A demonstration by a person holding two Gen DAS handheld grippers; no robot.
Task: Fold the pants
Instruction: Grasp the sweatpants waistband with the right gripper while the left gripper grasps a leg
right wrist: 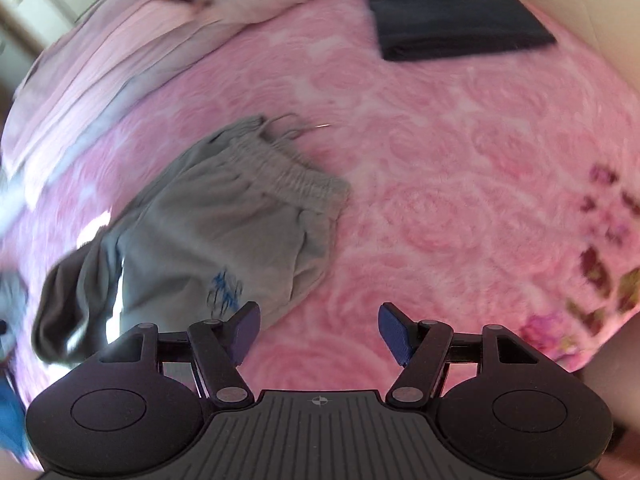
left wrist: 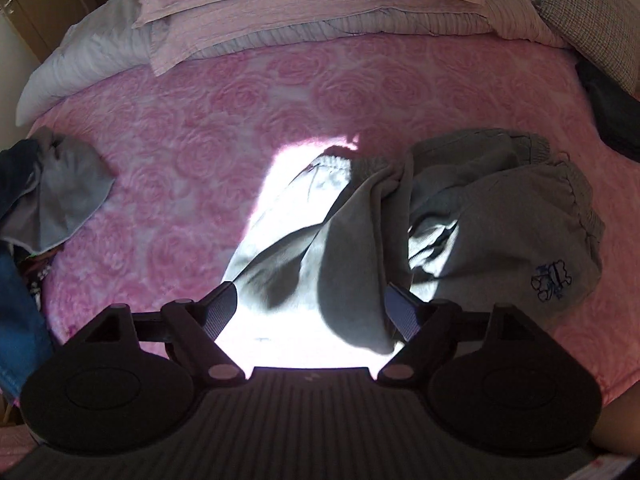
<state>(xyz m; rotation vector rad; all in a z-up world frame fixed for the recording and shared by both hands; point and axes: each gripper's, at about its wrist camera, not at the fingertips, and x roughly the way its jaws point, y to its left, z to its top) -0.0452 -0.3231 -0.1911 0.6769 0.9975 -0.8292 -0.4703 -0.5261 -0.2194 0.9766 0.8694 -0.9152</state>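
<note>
Pink rose blanket (left wrist: 192, 152), grey pants (left wrist: 500, 216) crumpled on it.
Left gripper (left wrist: 312, 308) spread wide over a sunlit pant leg, pads clear of cloth; right gripper (right wrist: 320, 330) spread, empty, over bare blanket just right of pants (right wrist: 224, 232); folded dark cloth (right wrist: 456, 16) beyond pants, well apart.

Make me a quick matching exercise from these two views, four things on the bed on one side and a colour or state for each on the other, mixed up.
Things:
1. grey sweatpants
2. folded dark garment
3. bed cover
4. right hand-held gripper

Descriptions:
A. pink, rose pattern
B. open, nothing between its fingers
C. crumpled, blue print on the fabric
D. neatly folded, at the far side of the bed

Pairs: 1-C, 2-D, 3-A, 4-B
</note>
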